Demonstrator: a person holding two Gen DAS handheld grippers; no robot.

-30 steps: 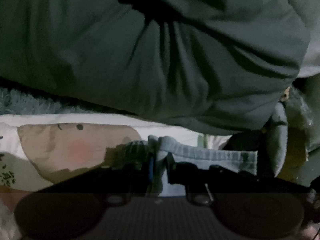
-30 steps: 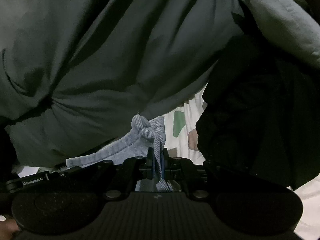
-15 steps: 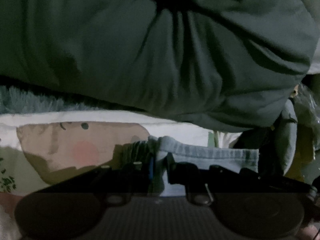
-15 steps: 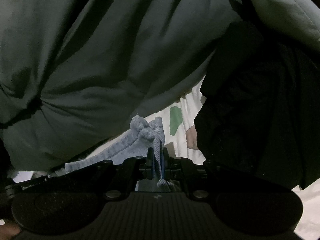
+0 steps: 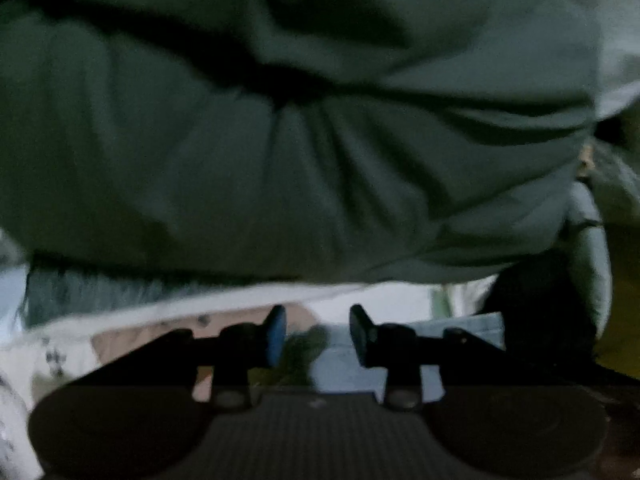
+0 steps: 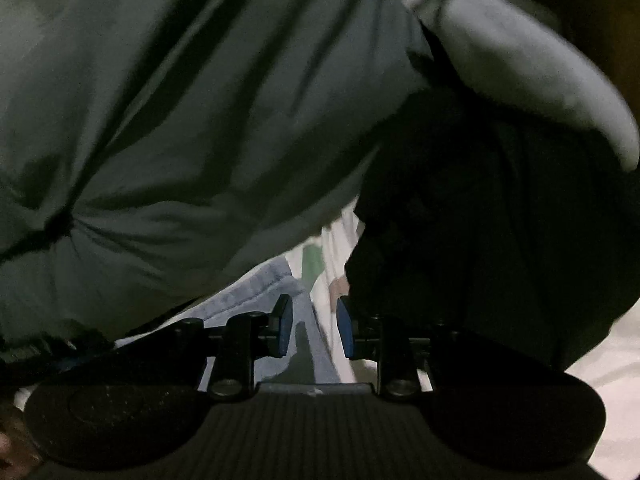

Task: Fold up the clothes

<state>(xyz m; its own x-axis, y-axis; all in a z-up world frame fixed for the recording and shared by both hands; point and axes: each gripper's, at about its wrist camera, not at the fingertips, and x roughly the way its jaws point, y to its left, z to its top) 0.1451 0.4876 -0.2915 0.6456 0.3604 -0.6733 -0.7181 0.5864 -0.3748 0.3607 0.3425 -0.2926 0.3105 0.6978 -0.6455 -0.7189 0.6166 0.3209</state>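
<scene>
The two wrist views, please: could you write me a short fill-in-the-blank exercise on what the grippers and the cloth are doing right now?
1. The left gripper is ____, its fingers apart.
2. The right gripper grips ____; its jaws stand apart.
3. The cloth lying by the right gripper is light ____.
4. The bulky fabric filling the top of both views is dark ____.

Missing words: open; nothing; blue; green
</scene>
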